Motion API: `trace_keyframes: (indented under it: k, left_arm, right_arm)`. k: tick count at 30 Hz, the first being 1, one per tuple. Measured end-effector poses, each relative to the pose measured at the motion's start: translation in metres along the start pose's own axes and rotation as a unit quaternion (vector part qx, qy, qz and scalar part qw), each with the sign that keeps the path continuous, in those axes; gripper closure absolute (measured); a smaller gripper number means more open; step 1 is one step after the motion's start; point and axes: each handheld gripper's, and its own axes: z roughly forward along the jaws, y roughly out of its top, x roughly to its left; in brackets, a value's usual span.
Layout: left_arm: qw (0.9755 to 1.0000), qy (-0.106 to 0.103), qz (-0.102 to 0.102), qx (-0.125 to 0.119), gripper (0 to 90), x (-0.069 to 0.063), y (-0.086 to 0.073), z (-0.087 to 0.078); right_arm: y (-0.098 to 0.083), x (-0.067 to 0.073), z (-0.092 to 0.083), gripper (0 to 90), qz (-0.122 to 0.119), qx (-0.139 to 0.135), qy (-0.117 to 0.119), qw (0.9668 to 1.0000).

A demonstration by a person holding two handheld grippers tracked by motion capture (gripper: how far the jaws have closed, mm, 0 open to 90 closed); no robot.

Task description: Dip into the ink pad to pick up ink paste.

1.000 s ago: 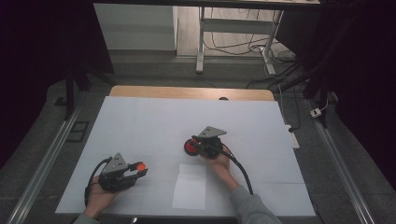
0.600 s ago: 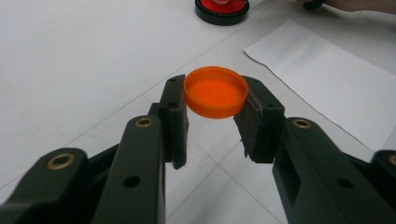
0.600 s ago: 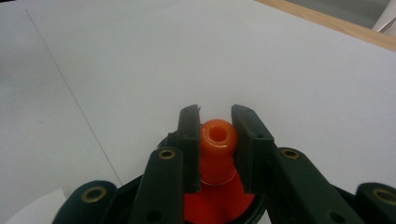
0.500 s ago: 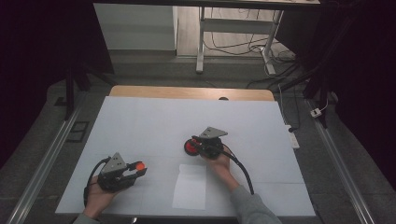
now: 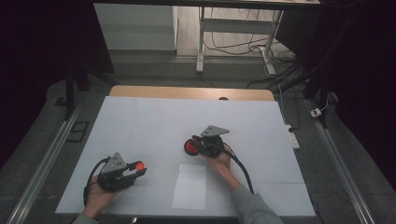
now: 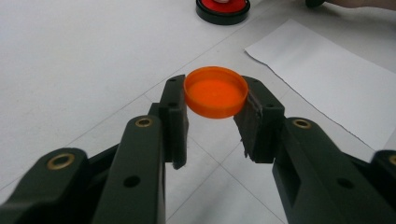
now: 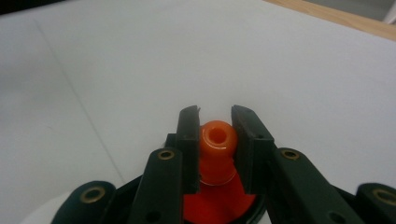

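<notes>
White tabletop (image 5: 149, 121): left hand-held gripper (image 6: 215, 105) pinches flat orange cap (image 6: 215, 92), opening upward.

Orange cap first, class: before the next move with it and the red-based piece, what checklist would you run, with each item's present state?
1. Left tool shut on the orange cap: ok.
2. Cap held level, hollow side up: ok.
3. Right tool shut on the orange knob: ok.
4. Black-rimmed red base resting on the table: ok.
5. White paper sheet free of both tools: ok.
6. Whether the cap fits the knob: cannot tell.
</notes>
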Motion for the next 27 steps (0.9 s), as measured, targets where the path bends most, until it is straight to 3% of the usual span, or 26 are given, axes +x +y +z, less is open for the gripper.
trace_keyframes:
  k: [3, 7, 27]
  left_arm:
    - [1.0000, 0.000, -0.002, 0.000, 64.8, 0.001, 0.000, 0.000]
    - [1.0000, -0.001, 0.000, 0.001, 64.8, 0.001, 0.000, 0.001]
    - [1.0000, -0.003, -0.001, 0.001, 64.8, 0.002, 0.000, 0.001]
  right_arm:
    - [0.008, 0.000, -0.009, 72.0, 0.001, -0.026, 0.004, 0.9996]
    - [0.014, 0.002, -0.016, 72.0, -0.005, -0.036, 0.004, 0.9993]
    - [0.020, 0.007, -0.034, 71.9, -0.001, -0.042, 0.009, 0.9991]
